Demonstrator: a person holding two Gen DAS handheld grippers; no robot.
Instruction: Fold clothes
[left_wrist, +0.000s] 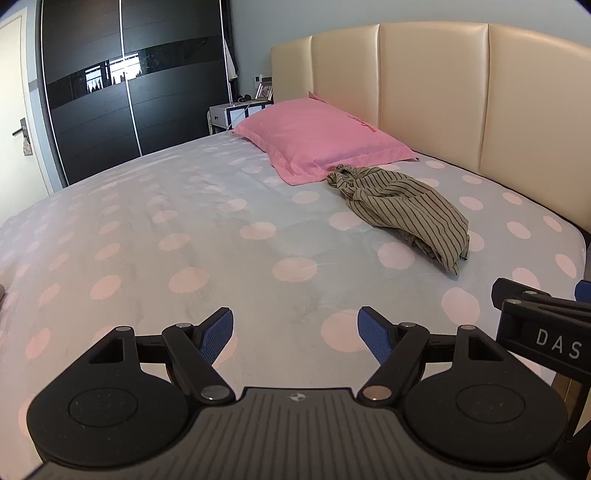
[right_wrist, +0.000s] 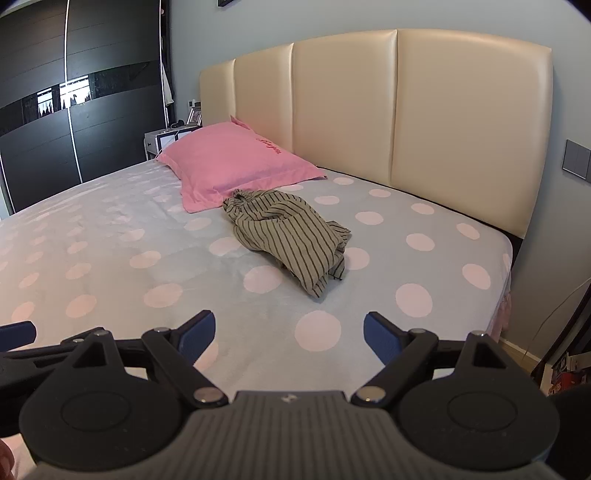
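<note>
While shirt lies crumpled on bed by pillow, I hold both grippers' fingers spread, empty, well short of it.

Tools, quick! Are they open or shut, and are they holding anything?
Left tool: open, holding nothing, above the bed sheet.
Right tool: open, holding nothing; the striped garment lies untouched ahead.

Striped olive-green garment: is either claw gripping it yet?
No. The striped olive-green garment lies crumpled on the polka-dot bedsheet, far from both open claws.
</note>
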